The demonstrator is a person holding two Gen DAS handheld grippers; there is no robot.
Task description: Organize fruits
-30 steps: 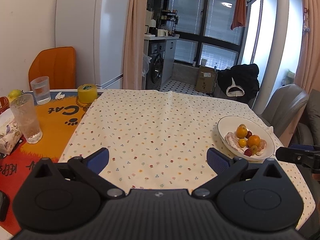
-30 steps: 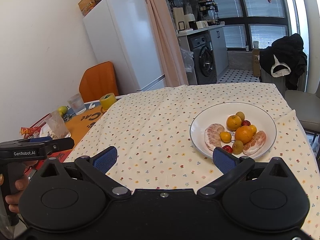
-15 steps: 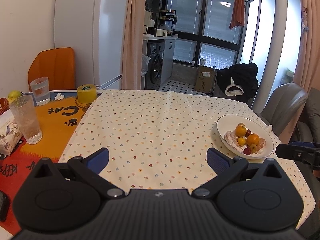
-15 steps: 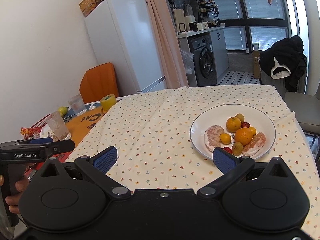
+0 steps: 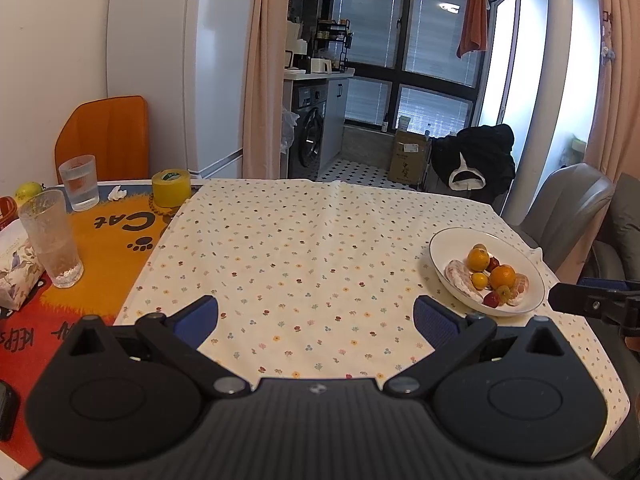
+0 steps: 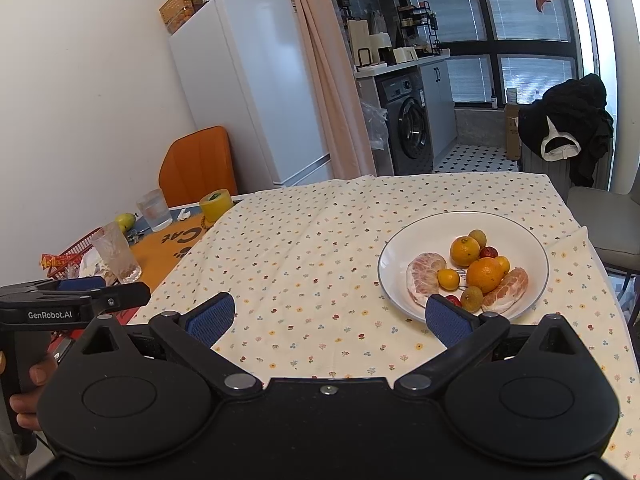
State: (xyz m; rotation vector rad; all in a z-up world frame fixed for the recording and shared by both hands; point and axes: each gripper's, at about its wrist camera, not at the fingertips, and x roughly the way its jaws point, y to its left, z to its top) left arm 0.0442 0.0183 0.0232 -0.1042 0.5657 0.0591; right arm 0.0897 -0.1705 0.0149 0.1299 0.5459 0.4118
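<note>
A white plate [image 6: 404,248] [image 5: 446,244] on the floral tablecloth holds several fruits: two oranges [image 6: 484,275], small yellow citrus, red fruits, green-brown fruits and two peeled pomelo segments [image 6: 423,276]. My right gripper [image 6: 328,318] hovers open near the table's front edge, its right pad just in front of the plate rim. My left gripper [image 5: 316,316] is open too, over bare cloth, with the plate to its right. Neither holds anything.
Left of the cloth lie an orange mat with two glasses [image 5: 52,240] [image 5: 80,182], a yellow tape roll [image 5: 171,188], a tissue box [image 5: 14,276] and a green-yellow fruit [image 5: 28,189]. A red basket [image 6: 76,252] sits there. Chairs stand at the left and right.
Both grippers have drawn back slightly from the table; the plate looks a little farther away. Both stay open and empty.
</note>
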